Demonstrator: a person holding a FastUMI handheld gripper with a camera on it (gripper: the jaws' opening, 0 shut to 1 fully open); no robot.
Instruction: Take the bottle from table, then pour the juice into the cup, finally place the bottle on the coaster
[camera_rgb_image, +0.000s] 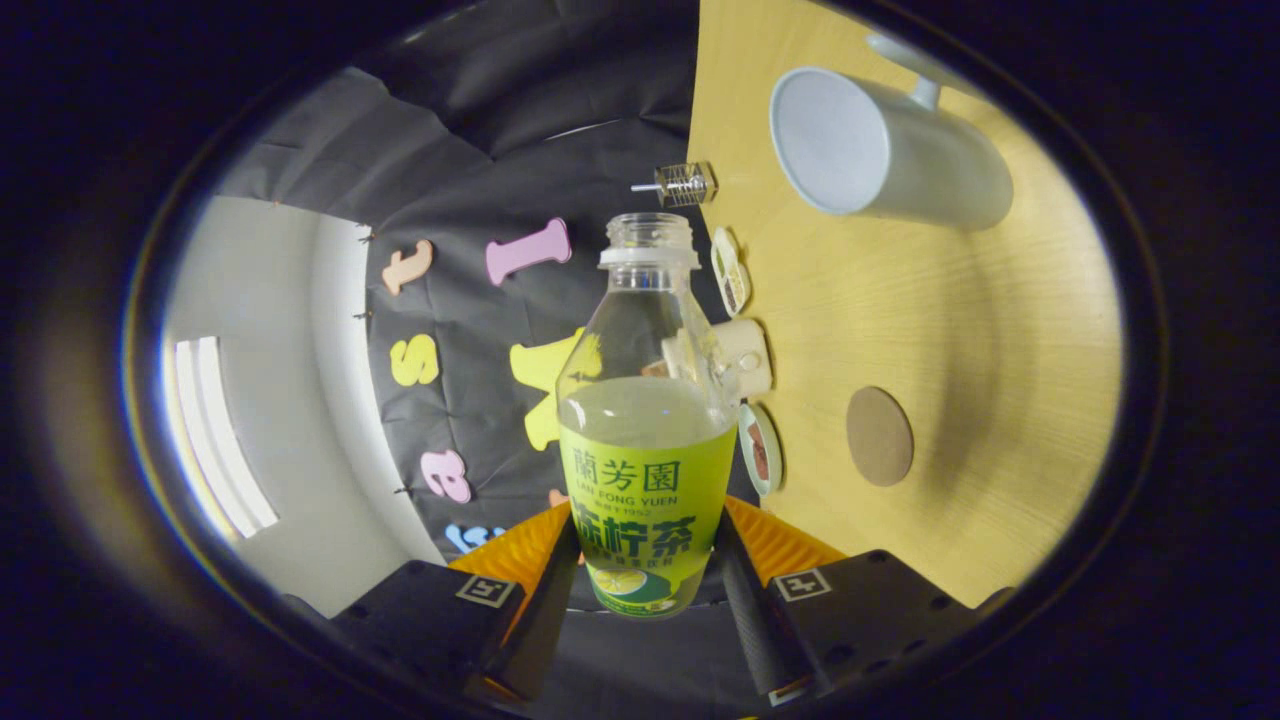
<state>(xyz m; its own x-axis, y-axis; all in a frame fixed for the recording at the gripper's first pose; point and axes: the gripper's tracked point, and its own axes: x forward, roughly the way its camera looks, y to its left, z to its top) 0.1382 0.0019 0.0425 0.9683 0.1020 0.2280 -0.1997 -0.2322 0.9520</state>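
One step done — my gripper (645, 570) clamps the uncapped bottle (645, 440), tipped; the cup (880, 150) near the table (1000, 330) edge looks empty — coaster (879, 436) bare.

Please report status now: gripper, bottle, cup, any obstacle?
Gripper shut on bottle, uncapped, tilted. Cup beyond, juice not yet flowing. Coaster bare. Nothing blocking.

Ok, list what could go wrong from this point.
1. The bottle has no cap and is tipped toward the table while clamped between the fingers; juice could spill before its mouth is over the cup.
2. The mouth lies off to the side of the cup's opening, so a pour might miss.
3. Small items at the table's edge lie near the bottle and could get bumped.
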